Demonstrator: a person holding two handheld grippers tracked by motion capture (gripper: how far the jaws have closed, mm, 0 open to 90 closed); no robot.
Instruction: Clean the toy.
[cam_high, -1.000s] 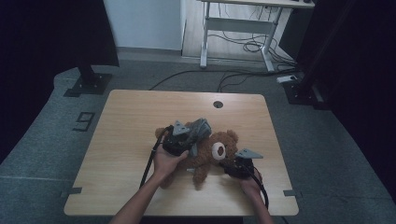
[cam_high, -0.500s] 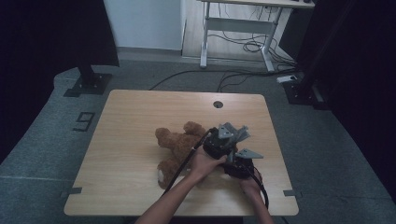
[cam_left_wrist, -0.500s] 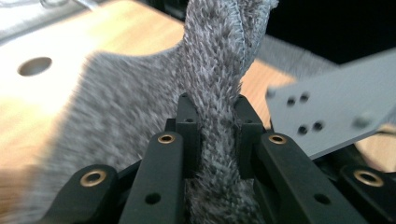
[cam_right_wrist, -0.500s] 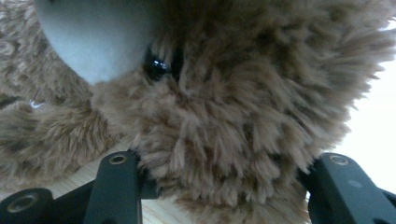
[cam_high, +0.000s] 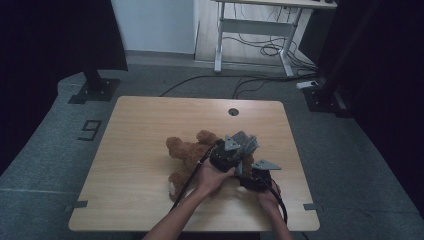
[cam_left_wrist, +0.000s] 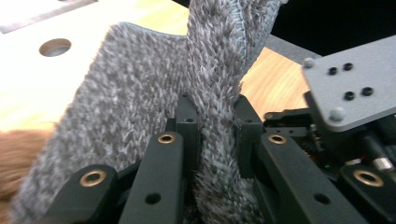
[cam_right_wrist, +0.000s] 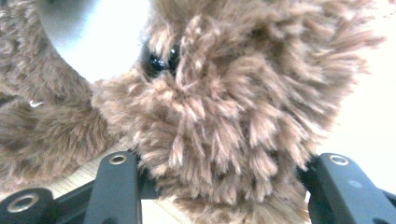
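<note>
Carried rightward, left tongs (cam_high: 239, 150) grip one grey cloth (cam_left_wrist: 154, 98) over one teddy bear (cam_high: 187, 150).

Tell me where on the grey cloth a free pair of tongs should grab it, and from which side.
Grip the grey cloth on its broad flap beside the left tongs, coming edge-on from the table-hole side: that flap hangs free and thin, while the fold is already pinched.

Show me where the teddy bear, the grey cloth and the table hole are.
Teddy bear (cam_high: 187, 150), high view, on its brown body.
Grey cloth (cam_left_wrist: 140, 98), left gripper view, on the wide flap left of the pinched fold.
Table hole (cam_high: 233, 111), high view, on the round hole near the far edge.
</note>
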